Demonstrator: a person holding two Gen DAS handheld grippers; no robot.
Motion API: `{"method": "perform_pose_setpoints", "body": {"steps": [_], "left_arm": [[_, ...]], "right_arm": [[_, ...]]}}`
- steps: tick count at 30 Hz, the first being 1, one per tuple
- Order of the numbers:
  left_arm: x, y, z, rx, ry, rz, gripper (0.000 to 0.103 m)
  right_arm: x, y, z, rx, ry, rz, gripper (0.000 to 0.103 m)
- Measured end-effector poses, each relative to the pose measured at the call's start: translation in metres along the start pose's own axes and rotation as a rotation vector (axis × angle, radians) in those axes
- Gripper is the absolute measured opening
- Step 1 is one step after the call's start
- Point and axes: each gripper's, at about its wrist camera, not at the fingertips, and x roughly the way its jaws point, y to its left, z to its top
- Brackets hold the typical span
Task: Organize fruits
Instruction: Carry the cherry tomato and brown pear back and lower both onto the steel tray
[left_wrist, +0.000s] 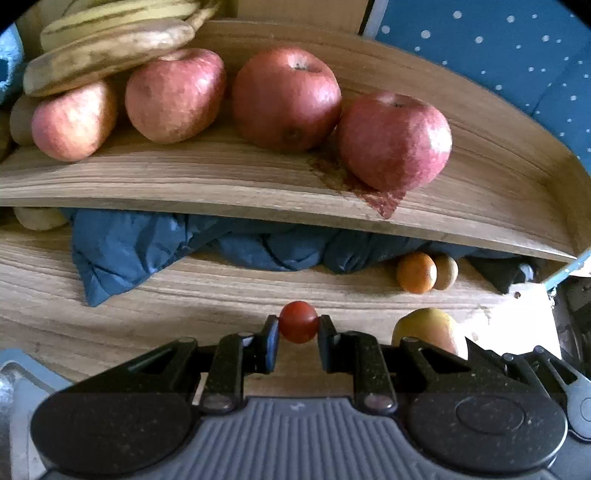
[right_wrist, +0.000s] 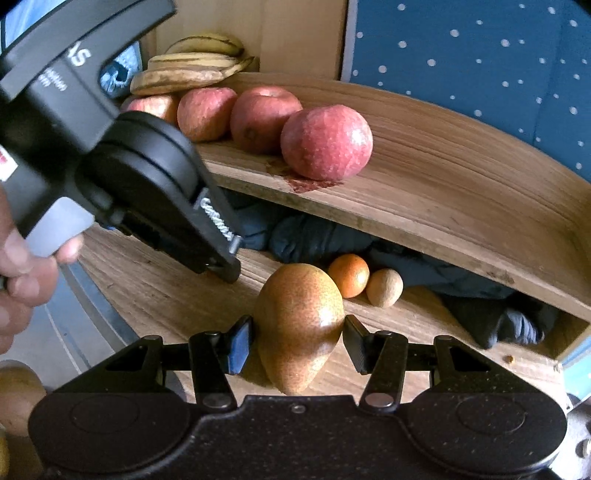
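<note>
My left gripper (left_wrist: 298, 326) is shut on a small red cherry tomato (left_wrist: 298, 321) and holds it over the lower wooden shelf (left_wrist: 184, 291). My right gripper (right_wrist: 298, 338) is shut on a brown-green pear (right_wrist: 299, 325), which also shows in the left wrist view (left_wrist: 428, 328). Several red apples (left_wrist: 286, 99) (right_wrist: 327, 142) and bananas (left_wrist: 110, 48) (right_wrist: 192, 70) lie on the upper wooden shelf (left_wrist: 221, 173) (right_wrist: 443, 192). An orange (left_wrist: 416, 272) (right_wrist: 349, 275) and a small tan fruit (left_wrist: 446, 272) (right_wrist: 384, 288) sit at the back of the lower shelf.
A crumpled blue cloth (left_wrist: 147, 243) (right_wrist: 314, 236) lies under the upper shelf. A blue dotted fabric (left_wrist: 498, 48) (right_wrist: 461, 55) hangs behind. The left gripper's body (right_wrist: 129, 166) and a hand cross the right wrist view at left. A brownish fruit (right_wrist: 14, 395) sits bottom left.
</note>
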Motion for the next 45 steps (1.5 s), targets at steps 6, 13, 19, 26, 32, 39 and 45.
{"method": "perform_pose_setpoints", "body": {"steps": [6, 13, 19, 26, 32, 39, 45], "left_arm": [[-0.015, 0.005, -0.012, 0.022, -0.007, -0.029, 0.024], [-0.037, 0.016, -0.026, 0.049, -0.009, -0.064, 0.024], [-0.057, 0.029, -0.042, 0.067, -0.004, -0.077, 0.024], [-0.066, 0.04, -0.062, 0.089, 0.011, -0.08, 0.024], [-0.071, 0.044, -0.073, 0.115, 0.016, -0.072, 0.024], [-0.071, 0.044, -0.079, 0.149, 0.03, -0.067, 0.024], [-0.071, 0.044, -0.082, 0.173, 0.042, -0.068, 0.024]], "right_arm": [[-0.016, 0.011, -0.007, 0.026, -0.009, -0.034, 0.054], [-0.045, 0.034, -0.013, 0.043, -0.029, -0.069, 0.054], [-0.068, 0.058, -0.016, 0.065, -0.027, -0.077, 0.054], [-0.088, 0.086, -0.025, 0.084, -0.018, -0.068, 0.054], [-0.094, 0.102, -0.034, 0.102, -0.006, -0.063, 0.054], [-0.101, 0.115, -0.043, 0.128, 0.01, -0.065, 0.054], [-0.104, 0.123, -0.049, 0.149, 0.028, -0.072, 0.054]]}}
